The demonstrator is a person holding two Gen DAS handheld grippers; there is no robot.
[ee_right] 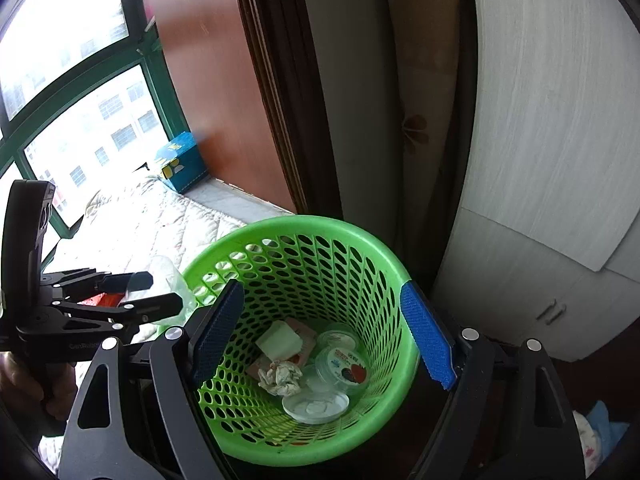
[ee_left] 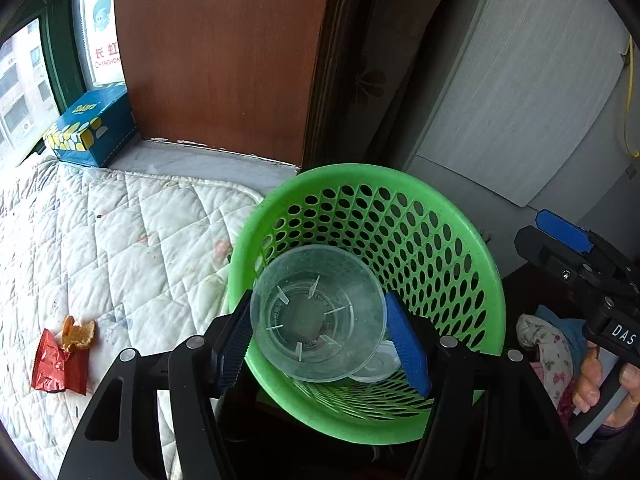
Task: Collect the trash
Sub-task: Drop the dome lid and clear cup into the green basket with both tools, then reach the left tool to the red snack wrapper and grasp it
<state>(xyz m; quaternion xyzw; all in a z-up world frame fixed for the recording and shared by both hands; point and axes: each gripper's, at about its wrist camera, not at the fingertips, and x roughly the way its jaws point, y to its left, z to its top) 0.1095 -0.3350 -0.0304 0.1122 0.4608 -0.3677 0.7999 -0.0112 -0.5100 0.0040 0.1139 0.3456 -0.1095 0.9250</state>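
My left gripper (ee_left: 320,330) is shut on a clear plastic cup (ee_left: 318,314), mouth toward the camera, held over the rim of the green perforated basket (ee_left: 452,216). In the right wrist view the left gripper (ee_right: 160,292) holds the cup (ee_right: 170,276) just left of the basket (ee_right: 320,226). My right gripper (ee_right: 324,332) is open and empty above the basket. Inside lie a crumpled tissue (ee_right: 280,376), a white lid (ee_right: 316,406), small round tubs (ee_right: 346,368) and a white block (ee_right: 280,340). A red wrapper (ee_left: 58,364) and an orange peel (ee_left: 78,334) lie on the quilt.
A white quilted mat (ee_left: 100,232) covers the window ledge at left, with a blue tissue box (ee_left: 92,128) at its far end. A brown wooden panel (ee_left: 224,52) and grey cabinet doors (ee_left: 520,92) stand behind the basket. Floral cloth (ee_left: 548,348) lies at right.
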